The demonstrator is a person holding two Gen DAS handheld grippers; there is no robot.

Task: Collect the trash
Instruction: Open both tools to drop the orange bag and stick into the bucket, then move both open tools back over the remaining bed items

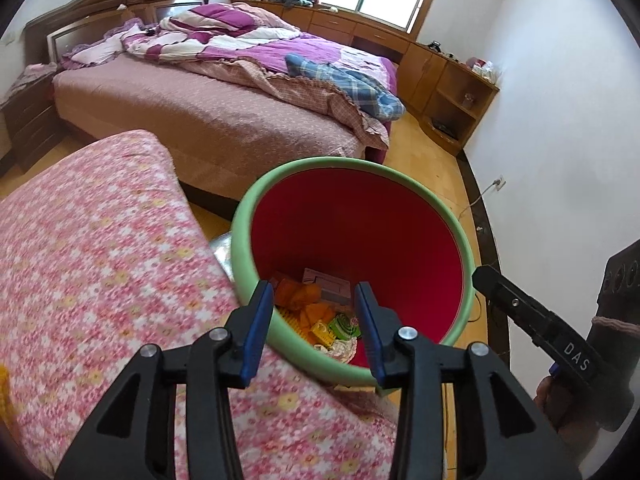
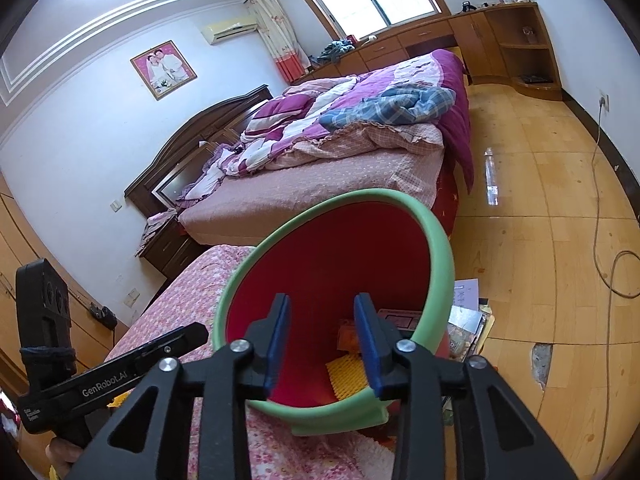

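Observation:
A trash bin [image 1: 400, 184] with a green rim and red inside stands beside a pink floral surface [image 1: 100, 260]; it also shows in the right wrist view [image 2: 436, 240]. Trash lies at its bottom: orange pieces [image 1: 300, 300], a pinkish box [image 1: 326, 282], a yellow ridged piece [image 2: 346, 376]. My left gripper [image 1: 316, 332] is open and empty above the bin's near rim. My right gripper [image 2: 322, 340] is open and empty over the bin's mouth. The right gripper body [image 1: 532, 316] shows at the right in the left wrist view; the left one [image 2: 100, 380] shows in the right wrist view.
A large bed [image 1: 224, 100] with a purple quilt and a blue plaid cloth [image 1: 352, 80] stands behind the bin. Wooden cabinets [image 1: 440, 72] line the far wall. Papers [image 2: 468, 320] lie on the wooden floor [image 2: 540, 220] beside the bin. A cable [image 2: 600, 200] runs across the floor.

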